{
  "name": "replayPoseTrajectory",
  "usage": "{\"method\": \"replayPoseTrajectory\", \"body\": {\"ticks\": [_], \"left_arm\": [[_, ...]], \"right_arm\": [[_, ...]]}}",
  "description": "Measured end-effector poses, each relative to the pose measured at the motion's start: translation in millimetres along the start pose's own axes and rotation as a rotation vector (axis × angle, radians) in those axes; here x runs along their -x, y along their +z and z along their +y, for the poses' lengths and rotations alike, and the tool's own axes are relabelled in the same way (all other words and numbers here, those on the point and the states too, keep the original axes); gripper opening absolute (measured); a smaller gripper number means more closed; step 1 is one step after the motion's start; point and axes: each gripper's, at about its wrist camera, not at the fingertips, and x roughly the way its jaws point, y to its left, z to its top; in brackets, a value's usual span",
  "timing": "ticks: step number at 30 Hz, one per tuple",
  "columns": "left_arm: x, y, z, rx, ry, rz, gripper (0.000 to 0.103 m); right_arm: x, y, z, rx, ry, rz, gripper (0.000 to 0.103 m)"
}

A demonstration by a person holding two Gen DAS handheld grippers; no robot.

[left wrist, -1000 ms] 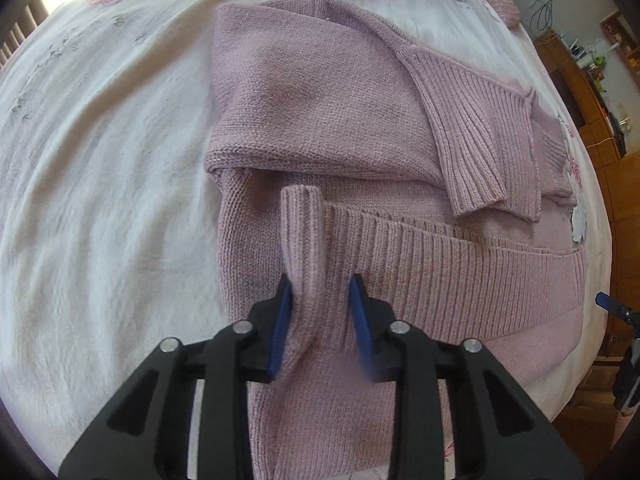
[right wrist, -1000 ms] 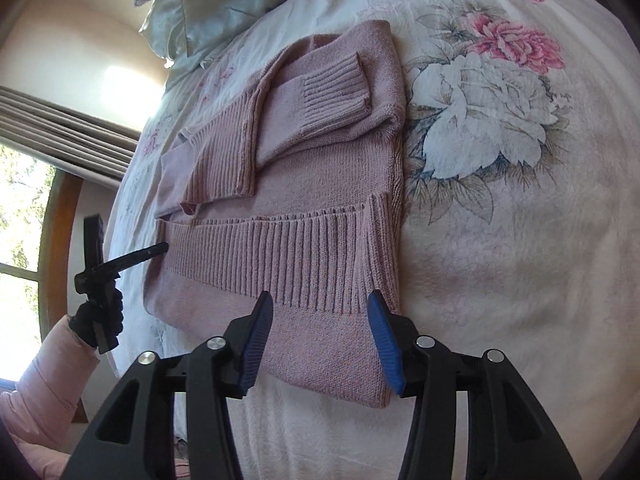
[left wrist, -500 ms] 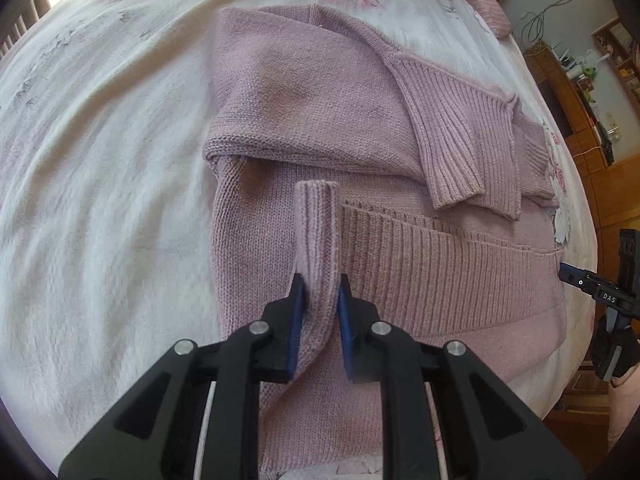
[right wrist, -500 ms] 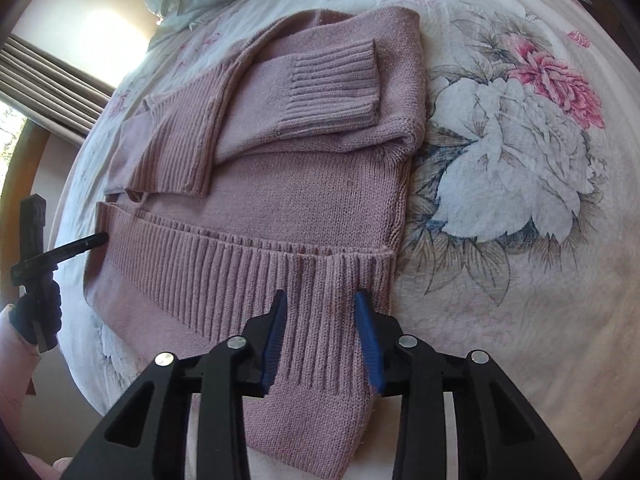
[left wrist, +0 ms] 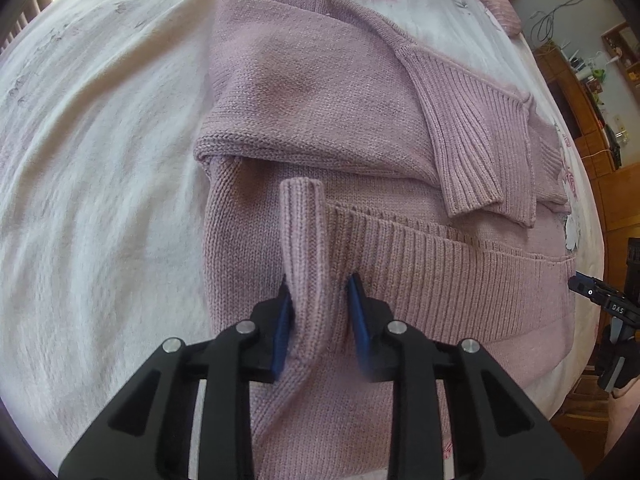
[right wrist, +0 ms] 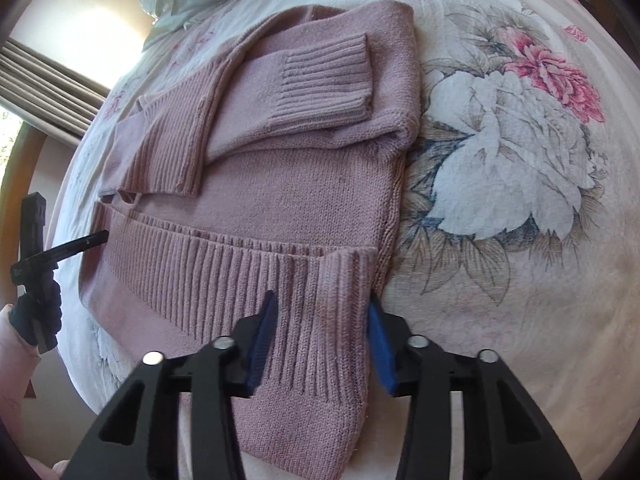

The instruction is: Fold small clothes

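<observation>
Left wrist view: the pink sweater (left wrist: 320, 120) lies on the bed (left wrist: 100, 160), sleeves already crossed over the chest; the left gripper (left wrist: 320, 312) straddles a pinched-up ridge of the hem corner (left wrist: 304, 240); one pad touches the knit, the other stands a little off it, so the fingers are narrow but not clamped; if they lift now the ridge may slide out, or only the top layer may come up and the fold go crooked.

Right wrist view: the right gripper (right wrist: 320, 340) sits over the other hem corner (right wrist: 344, 280), fingers fairly wide with ribbed knit bunched between them, not squeezed; the risk is the same, a loose bite on thick rib; uneven grips on the two corners would skew the hem as it folds toward the sleeves (right wrist: 320, 84).
</observation>
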Motion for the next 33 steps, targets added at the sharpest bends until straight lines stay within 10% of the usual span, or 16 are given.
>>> {"method": "replayPoseTrajectory", "body": {"ticks": [16, 25, 33], "left_arm": [[90.1, -43.3, -17.7, -0.026, -0.168, -0.215, 0.008], [133.1, 22.3, -25.1, -0.018, -0.233, -0.362, 0.008], [86.1, 123.3, -15.3, 0.052, -0.124, -0.39, 0.008]], "right_arm": [[106.2, -43.5, -0.3, -0.008, 0.169, -0.224, 0.01], [157.7, 27.4, 22.8, 0.046, 0.218, -0.373, 0.01], [121.2, 132.6, 13.7, 0.02, 0.146, -0.383, 0.01]]}}
